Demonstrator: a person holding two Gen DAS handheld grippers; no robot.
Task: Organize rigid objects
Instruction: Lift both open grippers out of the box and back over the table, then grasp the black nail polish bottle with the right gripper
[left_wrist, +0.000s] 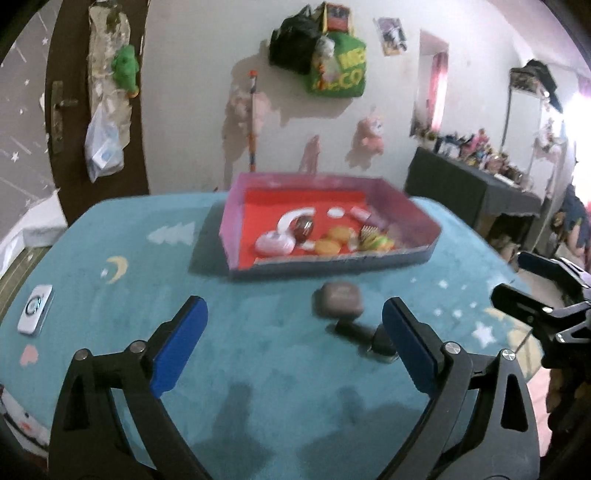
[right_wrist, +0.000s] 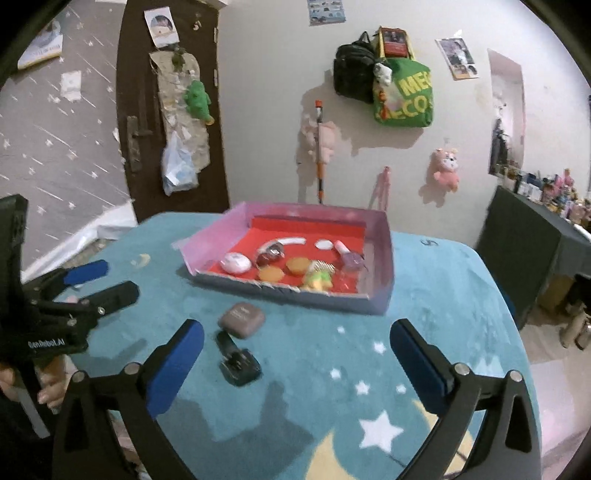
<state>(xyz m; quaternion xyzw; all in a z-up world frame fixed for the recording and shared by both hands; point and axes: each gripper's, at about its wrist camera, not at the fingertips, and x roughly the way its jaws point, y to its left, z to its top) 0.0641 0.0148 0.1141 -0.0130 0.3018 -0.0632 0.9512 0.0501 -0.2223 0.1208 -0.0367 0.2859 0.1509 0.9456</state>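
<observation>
A pink box (left_wrist: 332, 266) (right_wrist: 295, 295) with a red floor stands at the far side of the blue mat. Inside it lie several small items: a white rounded piece (left_wrist: 273, 242), orange toy cakes (right_wrist: 271, 274) and a pink bottle (right_wrist: 349, 256). In front of the box, a grey-brown case (left_wrist: 338, 304) (right_wrist: 242, 319) and a small black object (left_wrist: 364, 336) (right_wrist: 238, 362) lie on the mat. My left gripper (left_wrist: 294, 310) (right_wrist: 110, 280) is open and holds nothing, with the black object by its right finger. My right gripper (right_wrist: 297, 330) (left_wrist: 517, 280) is open and holds nothing, to the right of both objects.
A white flat device (left_wrist: 35, 310) lies near the mat's left edge. The blue mat (right_wrist: 369, 332) with stars and moons covers a rounded table. Behind it are a wall with hanging bags (right_wrist: 402, 92), plush toys and a dark door (right_wrist: 140, 110). A dark cabinet (right_wrist: 524, 251) stands at the right.
</observation>
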